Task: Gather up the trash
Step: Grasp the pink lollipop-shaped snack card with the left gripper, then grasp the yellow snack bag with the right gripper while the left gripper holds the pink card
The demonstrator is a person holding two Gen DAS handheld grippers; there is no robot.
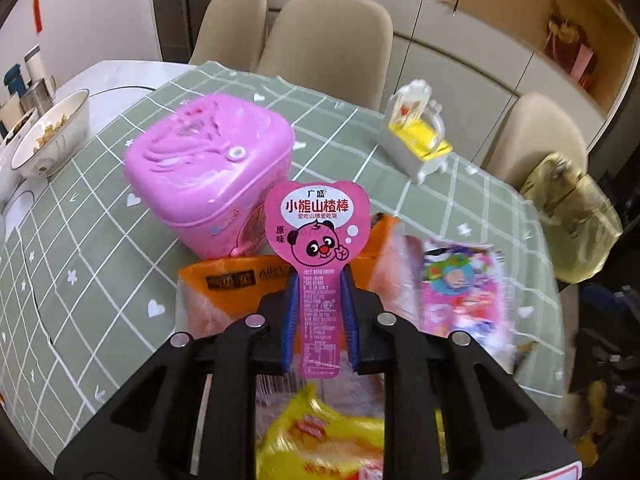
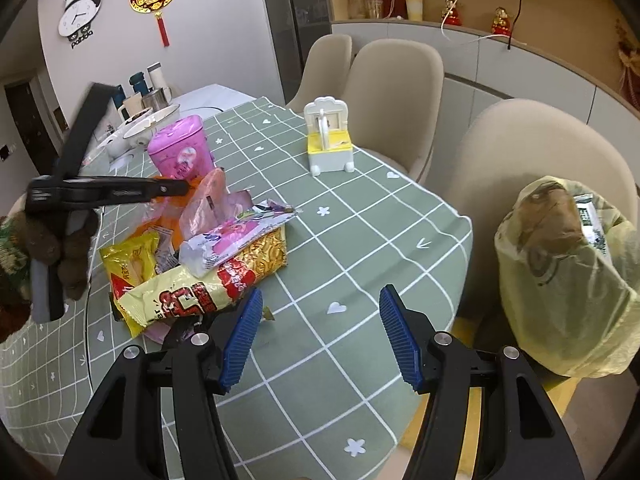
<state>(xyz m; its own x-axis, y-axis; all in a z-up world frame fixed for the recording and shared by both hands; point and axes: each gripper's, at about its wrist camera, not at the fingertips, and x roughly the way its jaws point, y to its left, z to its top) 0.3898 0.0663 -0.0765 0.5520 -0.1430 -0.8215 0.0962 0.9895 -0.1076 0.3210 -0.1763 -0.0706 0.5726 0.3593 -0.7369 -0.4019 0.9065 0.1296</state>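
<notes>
My left gripper (image 1: pixel 320 276) is shut on the stem of a pink bear-shaped snack wrapper (image 1: pixel 318 220), which stands upright between the blue pads. Under it lies a heap of trash: an orange bag (image 1: pixel 224 288), a yellow packet (image 1: pixel 320 436) and a pink-and-white packet (image 1: pixel 460 280). In the right wrist view the heap (image 2: pixel 208 272) sits left of centre on the green checked tablecloth (image 2: pixel 360 240), with the left gripper (image 2: pixel 180 188) above its far side, held by a gloved hand (image 2: pixel 48 240). My right gripper (image 2: pixel 320 296) is open over bare cloth beside the heap, holding nothing.
A pink tin (image 1: pixel 208 160) stands just behind the heap. A white-and-yellow toy (image 2: pixel 328 140) stands farther back. A filled yellowish plastic bag (image 2: pixel 560 280) sits on a chair off the table's right edge. Bowls (image 1: pixel 52 132) and cups stand at the far left. Beige chairs (image 2: pixel 392 92) ring the table.
</notes>
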